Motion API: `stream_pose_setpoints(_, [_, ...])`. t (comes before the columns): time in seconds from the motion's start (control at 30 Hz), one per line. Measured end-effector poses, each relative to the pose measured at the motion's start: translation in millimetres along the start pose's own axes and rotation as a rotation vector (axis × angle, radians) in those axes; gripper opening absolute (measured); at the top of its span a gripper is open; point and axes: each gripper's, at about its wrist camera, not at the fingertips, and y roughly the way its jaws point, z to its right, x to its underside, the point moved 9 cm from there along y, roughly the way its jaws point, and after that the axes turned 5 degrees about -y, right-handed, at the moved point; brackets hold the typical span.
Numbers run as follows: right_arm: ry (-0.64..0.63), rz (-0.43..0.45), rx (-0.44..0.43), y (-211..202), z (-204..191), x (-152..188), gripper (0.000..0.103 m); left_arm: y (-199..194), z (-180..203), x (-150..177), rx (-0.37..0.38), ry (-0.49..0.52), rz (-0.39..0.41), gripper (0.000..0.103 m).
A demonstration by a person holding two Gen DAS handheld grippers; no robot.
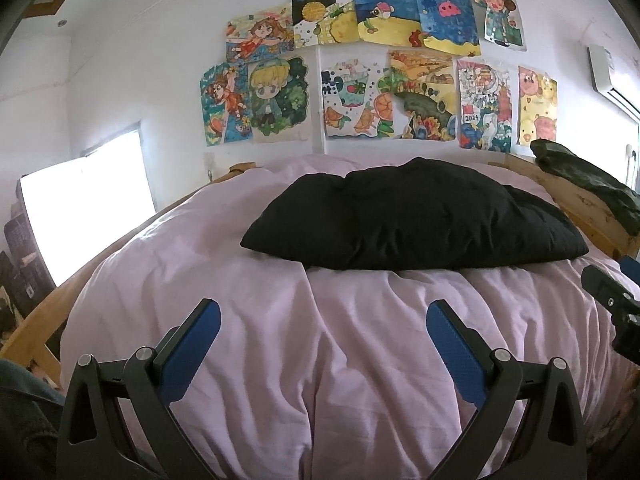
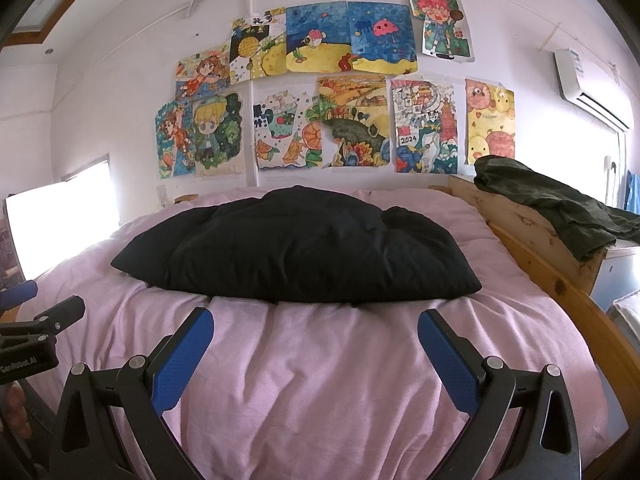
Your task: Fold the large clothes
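Observation:
A black padded garment (image 1: pixel 412 220) lies in a folded, puffy bundle on the pink bedcover (image 1: pixel 280 340), toward the far side of the bed. It also shows in the right wrist view (image 2: pixel 296 248). My left gripper (image 1: pixel 323 310) is open and empty, held above the pink cover short of the garment's near edge. My right gripper (image 2: pixel 316 318) is open and empty, also just short of that edge. The right gripper's body shows at the right edge of the left wrist view (image 1: pixel 612 300).
A wooden bed frame (image 2: pixel 560 276) runs along the right side, with a dark green cloth (image 2: pixel 552 200) draped on its headboard. Drawings (image 2: pixel 320 96) cover the back wall. A bright window (image 1: pixel 84 208) is on the left. An air conditioner (image 2: pixel 588 88) hangs upper right.

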Motion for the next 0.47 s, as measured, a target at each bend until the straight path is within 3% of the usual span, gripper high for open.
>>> stream_pose_setpoints(0.47, [-0.004, -0.016, -0.008, 3, -3, 5, 0.103, 9, -3, -10, 0.000, 0.006, -0.011, 0.101])
